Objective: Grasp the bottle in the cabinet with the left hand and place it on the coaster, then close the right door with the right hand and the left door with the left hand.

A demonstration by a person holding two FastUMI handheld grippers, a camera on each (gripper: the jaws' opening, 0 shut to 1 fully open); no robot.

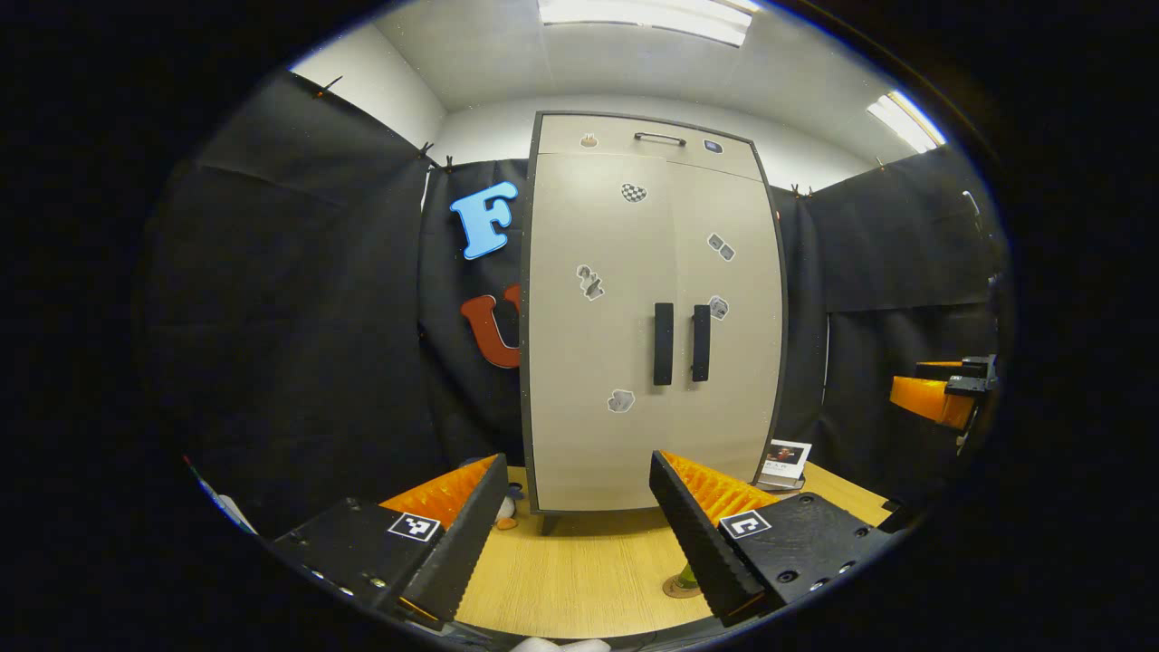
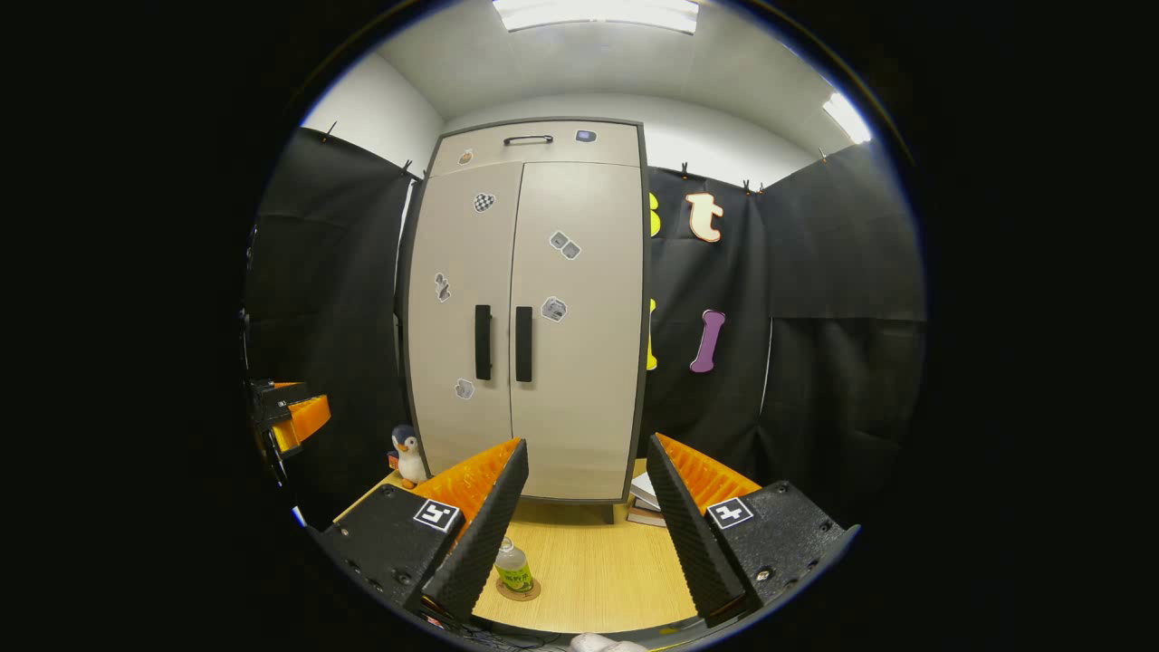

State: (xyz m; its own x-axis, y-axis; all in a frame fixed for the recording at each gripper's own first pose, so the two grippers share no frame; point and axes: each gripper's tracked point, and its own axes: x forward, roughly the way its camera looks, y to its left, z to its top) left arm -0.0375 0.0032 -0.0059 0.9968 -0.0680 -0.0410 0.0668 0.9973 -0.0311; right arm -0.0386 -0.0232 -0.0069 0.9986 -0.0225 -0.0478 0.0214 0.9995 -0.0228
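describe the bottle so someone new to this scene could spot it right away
Start at the tall beige two-door cabinet standing on the light wooden table. On the tabletop in front of it, just beside the right claw's left finger, stands a small clear plastic bottle with a green label. It alone sits upright on a round brown coaster.

Place: we find a staged recording booth, not a lived-in home.
Walls: black cloth [image 2: 833, 362] clipped up on all sides.
Ceiling: strip lights [image 2: 598, 14], office type.
Furnishing: one beige cabinet [image 2: 525, 317] on a wooden table [image 2: 589, 561].
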